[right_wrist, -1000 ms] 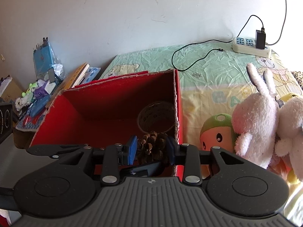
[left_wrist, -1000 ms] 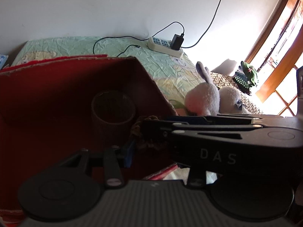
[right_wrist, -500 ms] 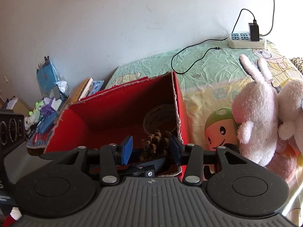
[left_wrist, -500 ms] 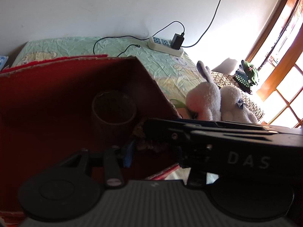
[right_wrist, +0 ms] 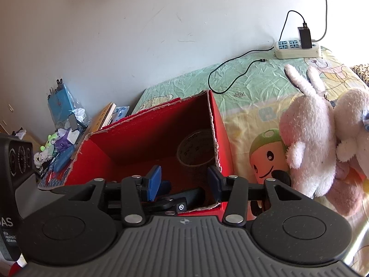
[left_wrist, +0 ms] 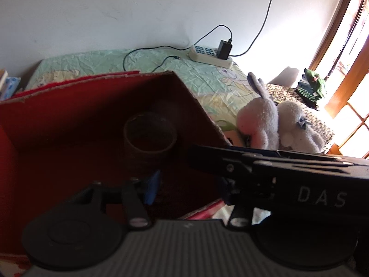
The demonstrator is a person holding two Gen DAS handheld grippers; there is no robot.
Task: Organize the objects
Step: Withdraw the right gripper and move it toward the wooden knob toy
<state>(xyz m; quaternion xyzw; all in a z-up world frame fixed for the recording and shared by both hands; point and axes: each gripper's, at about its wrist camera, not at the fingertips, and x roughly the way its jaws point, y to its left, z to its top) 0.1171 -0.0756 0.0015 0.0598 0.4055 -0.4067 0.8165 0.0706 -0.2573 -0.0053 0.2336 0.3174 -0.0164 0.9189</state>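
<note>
A red cardboard box [left_wrist: 92, 85] [right_wrist: 150, 124] stands open on the bed, with a brown tape roll [left_wrist: 150, 138] [right_wrist: 196, 147] upright in its back right corner. Over the box's near right corner my right gripper [right_wrist: 184, 181] is open, with nothing between its blue pads. Its black body [left_wrist: 276, 173] crosses the left wrist view from the right. My left gripper [left_wrist: 188, 189] reaches into the box just below it, jaws opening and nothing seen between them. Its right finger is mostly hidden behind the right gripper. No pine cone shows in either view.
Two pale plush rabbits [left_wrist: 260, 120] [right_wrist: 309, 138] lie on the bed right of the box. A white power strip [left_wrist: 209, 56] [right_wrist: 297, 49] with a charger and cables sits by the wall. Books, a blue bag and small toys [right_wrist: 60, 138] crowd the left. A window is at the far right.
The right gripper's jaws spread off the pine cone they held, and the cone has dropped out of sight. The right wrist view rolled and lifted a little. The left jaws widened slightly.
</note>
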